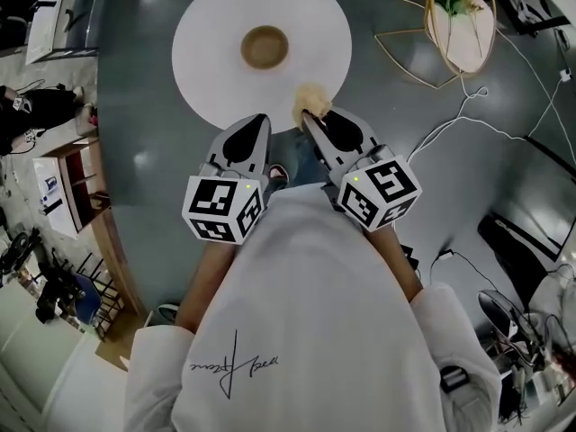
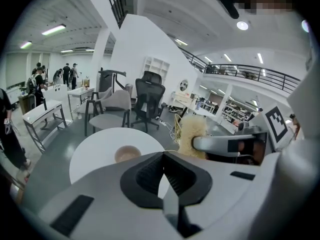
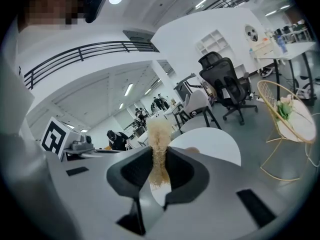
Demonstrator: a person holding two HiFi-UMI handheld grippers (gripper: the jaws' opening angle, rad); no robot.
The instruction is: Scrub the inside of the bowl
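A small brown bowl (image 1: 265,47) sits upright near the middle of the round white table (image 1: 207,70); it also shows as the bowl (image 2: 127,153) in the left gripper view. My right gripper (image 1: 312,115) is shut on a pale fibrous scrubber (image 1: 310,102), held over the table's near edge, short of the bowl. The scrubber (image 3: 159,151) stands pinched between the right jaws. My left gripper (image 1: 261,119) hangs beside it at the table's near edge, shut with nothing in it; its jaws (image 2: 162,176) meet.
A wire-frame stand with a white top and flowers (image 1: 461,16) is right of the table, with cables (image 1: 468,115) across the grey floor. Shelving and clutter (image 1: 54,205) line the left. Office chairs (image 2: 149,99) and people stand beyond the table.
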